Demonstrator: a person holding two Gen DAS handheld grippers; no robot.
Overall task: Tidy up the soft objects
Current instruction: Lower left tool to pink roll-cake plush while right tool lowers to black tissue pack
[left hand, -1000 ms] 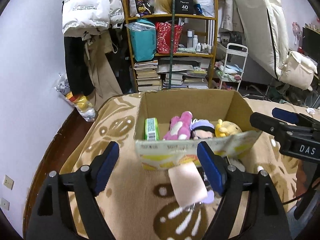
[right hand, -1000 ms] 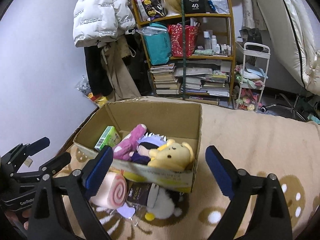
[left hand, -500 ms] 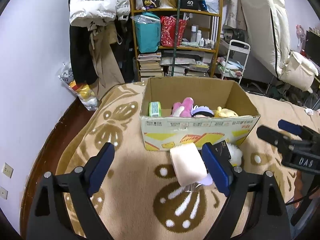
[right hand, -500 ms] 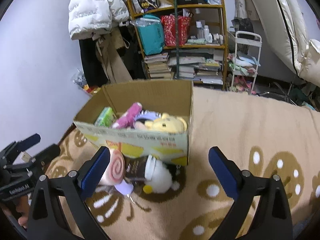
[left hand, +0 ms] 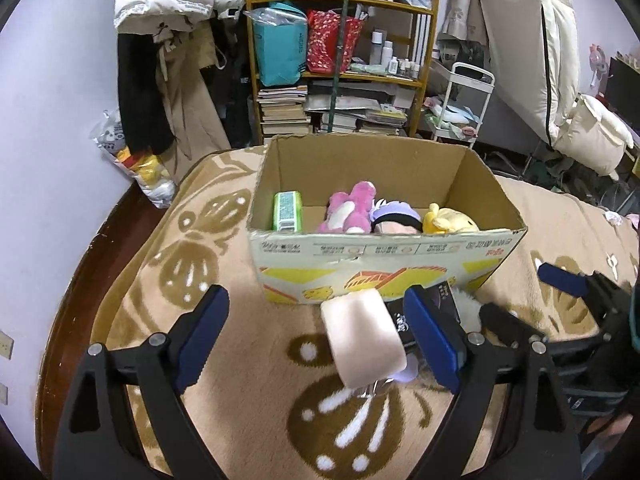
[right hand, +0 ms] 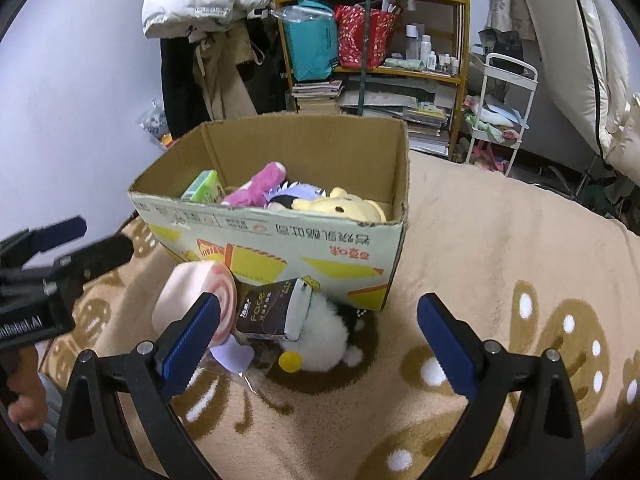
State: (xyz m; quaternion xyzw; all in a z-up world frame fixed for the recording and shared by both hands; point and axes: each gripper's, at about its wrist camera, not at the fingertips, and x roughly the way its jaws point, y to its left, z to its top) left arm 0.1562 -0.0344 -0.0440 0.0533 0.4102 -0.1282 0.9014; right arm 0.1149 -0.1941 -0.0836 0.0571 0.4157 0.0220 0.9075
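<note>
A cardboard box (left hand: 384, 256) (right hand: 280, 240) stands on the beige blanket. It holds a green pack (left hand: 286, 210), a pink plush (left hand: 348, 210), a purple-haired doll (left hand: 396, 218) and a yellow plush (left hand: 448, 222). In front of it lie a pink swirl roll cushion (left hand: 362, 340) (right hand: 192, 298), a dark "Face" tissue pack (right hand: 272, 310) and a white fluffy plush (right hand: 324, 336). My left gripper (left hand: 316, 340) is open, low over the blanket, with the roll between its fingers. My right gripper (right hand: 316, 344) is open above the tissue pack and white plush.
The blanket (right hand: 500, 240) has brown patterns and stretches to the right. A wooden shelf (left hand: 340, 60) with books and bags, hanging coats (left hand: 168, 60) and a white cart (left hand: 460, 104) stand behind the box. The blanket's left edge drops to a dark floor (left hand: 80, 280).
Both grippers have pulled back from above the box and come down toward the items in front of it. Both stayed open. The objects have not moved.
</note>
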